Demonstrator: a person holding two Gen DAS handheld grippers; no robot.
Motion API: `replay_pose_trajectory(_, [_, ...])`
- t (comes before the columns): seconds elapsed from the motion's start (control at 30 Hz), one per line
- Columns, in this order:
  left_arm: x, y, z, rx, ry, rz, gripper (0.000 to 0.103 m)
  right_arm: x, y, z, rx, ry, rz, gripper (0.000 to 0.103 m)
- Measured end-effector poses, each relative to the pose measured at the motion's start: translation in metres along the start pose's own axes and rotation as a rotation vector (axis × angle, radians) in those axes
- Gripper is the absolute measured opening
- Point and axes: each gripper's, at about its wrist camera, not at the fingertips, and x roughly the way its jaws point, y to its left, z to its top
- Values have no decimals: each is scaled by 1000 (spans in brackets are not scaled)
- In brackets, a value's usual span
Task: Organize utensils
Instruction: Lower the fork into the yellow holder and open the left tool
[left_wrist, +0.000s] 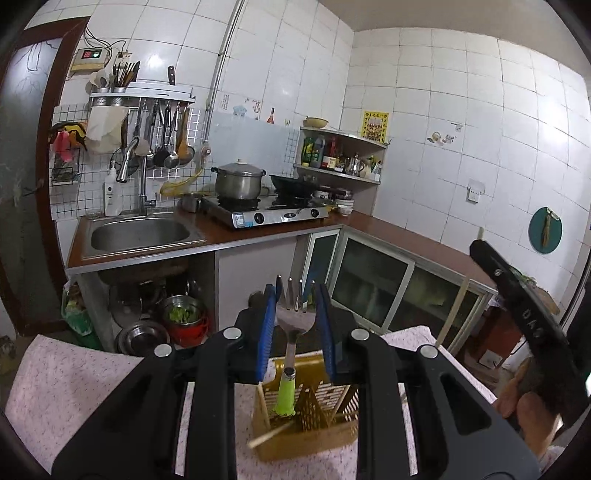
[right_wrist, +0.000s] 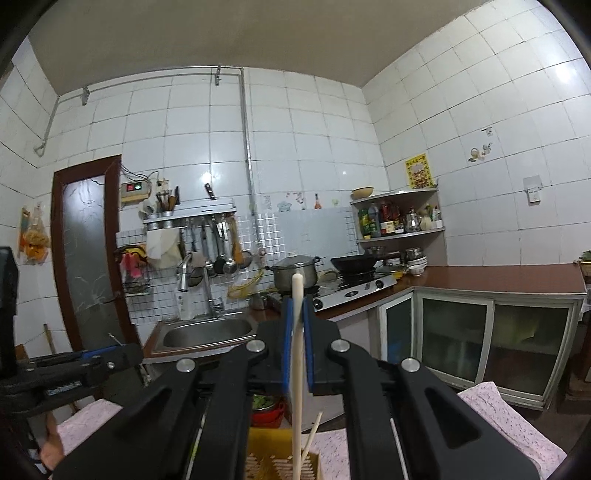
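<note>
The left gripper (left_wrist: 295, 295) is closed on a fork (left_wrist: 294, 321), its blue pads pressing the sides of the metal head; the fork stands roughly upright, long axis vertical, four tines pointing up past the fingertips and its green handle (left_wrist: 285, 393) hanging down into a yellow slotted basket (left_wrist: 314, 424) directly below. The handle's lower end is hidden in the basket. One pale chopstick (left_wrist: 269, 434) lies slanted in that basket and pokes out over its near left wall; what else the basket holds is hard to make out through the slats. The right gripper (right_wrist: 296, 306) is clamped tight on one long pale stick (right_wrist: 296, 354), probably a chopstick or slim utensil handle, held near vertical with its rounded tip above the fingertips and its lower end cut off by the bottom edge of the frame. Just beside it one thinner chopstick (right_wrist: 312, 434) leans out of the same basket (right_wrist: 262, 439), seen only in part. The basket sits on a pink patterned cloth (left_wrist: 74, 387). A hand (left_wrist: 528, 410) at the right edge of the left view is largely covered by the black body of the other gripper. Farther off are one steel sink (left_wrist: 142, 232), one two-burner stove (left_wrist: 273, 210), one lidded pot (left_wrist: 239, 181), one dark wok (left_wrist: 291, 182) and a two-tier corner shelf (left_wrist: 343, 155) whose bottles are too small to count.
</note>
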Motion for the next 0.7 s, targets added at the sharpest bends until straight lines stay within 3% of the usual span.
replay_pose_trajectory(0.13, [20, -3, -11, 19, -5, 16, 21, 21, -4, -17, 4, -2, -24, 6])
replay_pose_trajectory(0.37, [55, 5, -48, 34, 53, 34, 21, 32, 2, -50, -55, -3, -14, 6])
replay_pose_trajectory(0.7, [76, 26, -90, 5, 106, 50, 21, 31, -4, -101, -100, 99, 13, 6])
